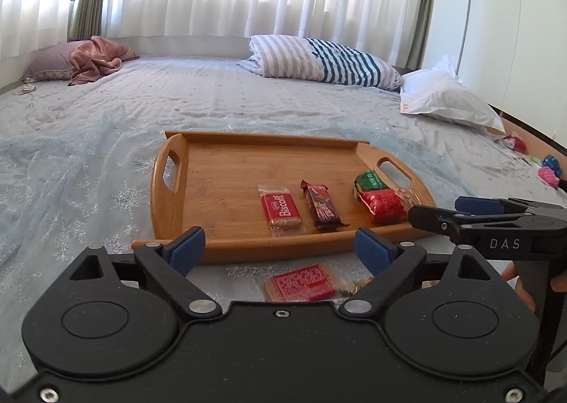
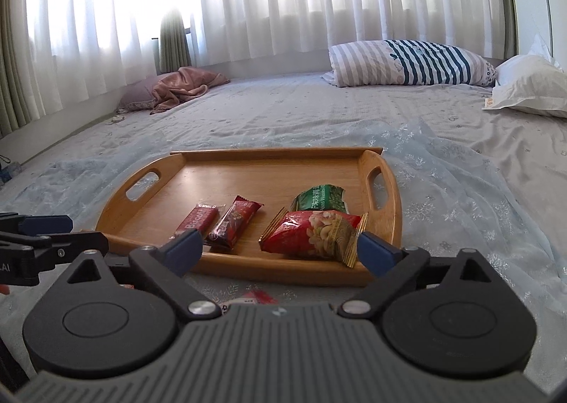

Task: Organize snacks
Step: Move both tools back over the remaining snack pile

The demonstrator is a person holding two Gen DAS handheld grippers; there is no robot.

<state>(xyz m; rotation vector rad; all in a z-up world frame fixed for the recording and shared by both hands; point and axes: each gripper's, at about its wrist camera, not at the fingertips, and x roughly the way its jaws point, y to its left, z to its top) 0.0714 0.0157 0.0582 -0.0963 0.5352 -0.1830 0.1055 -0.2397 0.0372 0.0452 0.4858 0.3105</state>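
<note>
**Bamboo tray with 4 snacks on the bed**

Bamboo tray (image 1: 226,169) lies on the pale blue bedspread (image 1: 71,190). On it, left to right: a red Biscoff pack (image 1: 281,212), a dark brown bar (image 1: 321,209), then a green packet (image 1: 369,181) just behind a red nut packet (image 1: 384,206). The left gripper (image 1: 280,249) hangs at the tray's near rim, jaws spread and empty, above another red pack (image 1: 301,282) on the bedspread. The right gripper (image 2: 280,249) has jaws spread too, pinching nothing.
</note>
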